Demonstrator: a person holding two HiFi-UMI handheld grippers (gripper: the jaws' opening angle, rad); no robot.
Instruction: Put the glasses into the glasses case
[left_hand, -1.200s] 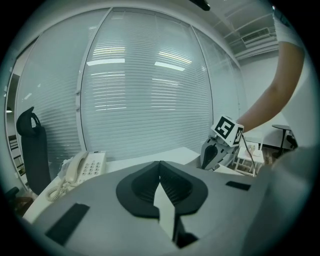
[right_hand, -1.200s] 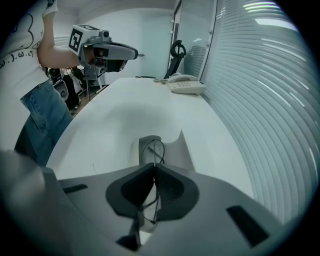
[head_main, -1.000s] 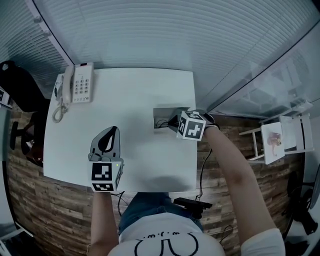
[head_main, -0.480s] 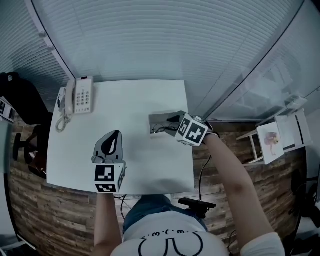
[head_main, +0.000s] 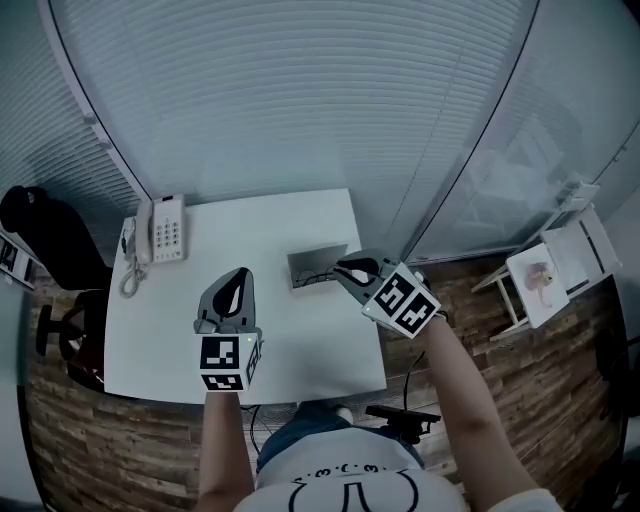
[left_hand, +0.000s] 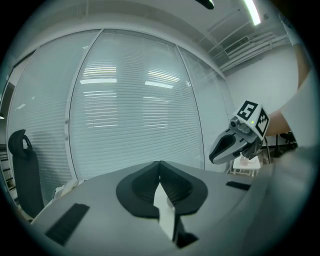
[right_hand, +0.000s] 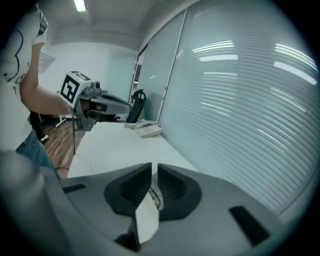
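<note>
Task's thing: the glasses (head_main: 316, 278) show as thin dark wire lying across the open grey glasses case (head_main: 303, 262), which sits near the right edge of the white counter (head_main: 170, 330).
Right claw: the right claw (head_main: 350, 267) hangs just beside the right end of the case. In the right gripper view its jaws stand a narrow slit apart, and a loop of thin wire frame shows in that slit. Whether the jaws pinch the frame, or it only lies below them, cannot be told.
Left claw: the left claw (head_main: 236, 280) is over the middle of the counter, well apart from the case. Its jaws are pressed together at the tips with nothing between them.
Done so far: the glasses look to be in or on the case already, judging by the head view.
Left to do: a clean let-go, if the frame is held at all, and probably settling the frame and closing the case.
Bystanders: a white telephone (head_main: 167, 240) at the far left corner, untouched.
</note>
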